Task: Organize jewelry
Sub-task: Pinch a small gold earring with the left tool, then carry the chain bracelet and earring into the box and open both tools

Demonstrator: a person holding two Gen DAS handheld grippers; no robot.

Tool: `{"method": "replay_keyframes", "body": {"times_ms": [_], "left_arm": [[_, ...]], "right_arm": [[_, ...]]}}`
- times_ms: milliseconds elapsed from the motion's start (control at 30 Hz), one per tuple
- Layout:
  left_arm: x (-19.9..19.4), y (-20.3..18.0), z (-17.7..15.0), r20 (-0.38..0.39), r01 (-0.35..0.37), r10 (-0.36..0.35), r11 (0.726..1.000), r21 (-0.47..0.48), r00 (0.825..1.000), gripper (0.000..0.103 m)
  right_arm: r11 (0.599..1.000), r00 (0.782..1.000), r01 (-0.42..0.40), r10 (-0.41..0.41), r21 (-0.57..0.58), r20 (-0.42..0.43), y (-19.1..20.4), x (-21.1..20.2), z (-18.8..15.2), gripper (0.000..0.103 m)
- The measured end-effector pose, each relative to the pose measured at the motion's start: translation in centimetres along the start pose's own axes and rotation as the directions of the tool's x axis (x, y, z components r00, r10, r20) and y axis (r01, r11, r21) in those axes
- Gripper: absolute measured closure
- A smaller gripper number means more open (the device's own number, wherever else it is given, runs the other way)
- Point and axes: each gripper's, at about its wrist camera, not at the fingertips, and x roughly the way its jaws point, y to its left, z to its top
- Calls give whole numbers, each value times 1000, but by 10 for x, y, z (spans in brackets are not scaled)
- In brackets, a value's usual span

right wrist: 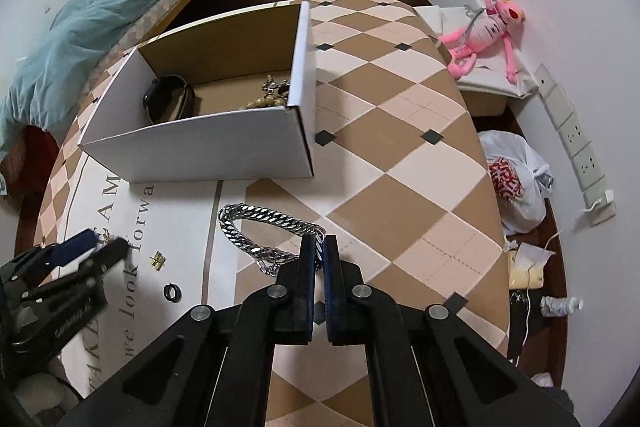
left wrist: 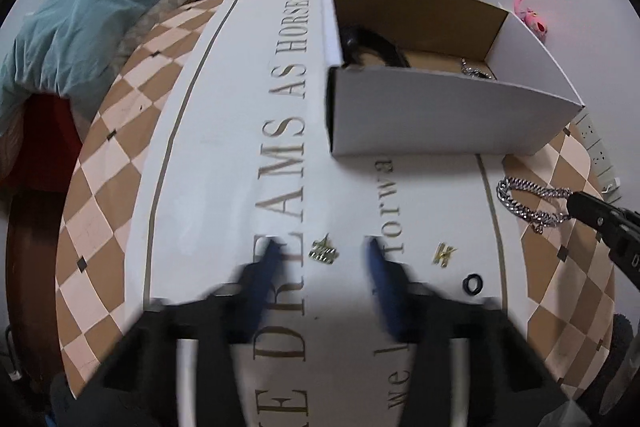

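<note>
Your right gripper (right wrist: pixel 319 247) is pinched onto the silver chain (right wrist: pixel 256 223), which lies on the checkered table mat (right wrist: pixel 400 163) just in front of the white box (right wrist: pixel 200 147). Your left gripper (left wrist: pixel 322 251) is spread wide around a small gold earring (left wrist: pixel 323 251), with another earring (left wrist: pixel 443 254) and a black ring (left wrist: pixel 472 283) to its right.

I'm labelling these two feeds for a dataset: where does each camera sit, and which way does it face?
Left wrist view: sits on the left gripper, facing forward over the lettered white mat at a small gold earring; its blue-tipped jaws are spread open.
Right wrist view: sits on the right gripper, facing the chunky silver chain bracelet; its jaws are closed on the chain.
Shared: open white cardboard box, the bracelet, a black ring, and each other's gripper.
</note>
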Motion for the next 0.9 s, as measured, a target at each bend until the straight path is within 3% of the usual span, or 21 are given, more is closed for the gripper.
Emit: {"method": "replay_keyframes", "body": {"times_ms": [100, 333, 500, 700, 900], "left_arm": [[0, -3, 2, 0, 8, -8, 1000, 1, 1000, 92], [-5, -1, -2, 8, 31, -31, 999, -13, 1000, 92], [-32, -2, 5, 39, 82, -81, 996, -16, 996, 93], [-82, -6, 41, 119, 173, -171, 985, -6, 978, 93], [-87, -7, 91, 115, 242, -240, 970, 1, 964, 93]], "right_arm": [[1000, 1000, -7, 7, -3, 9, 2, -6, -1, 99], [999, 997, -48, 49, -22, 55, 14, -31, 6, 99], [994, 989, -99, 103, -45, 107, 23, -64, 20, 99], [984, 971, -159, 169, -75, 169, 28, -107, 51, 99], [975, 962, -189, 208, -120, 177, 38, -115, 102, 99]]}}
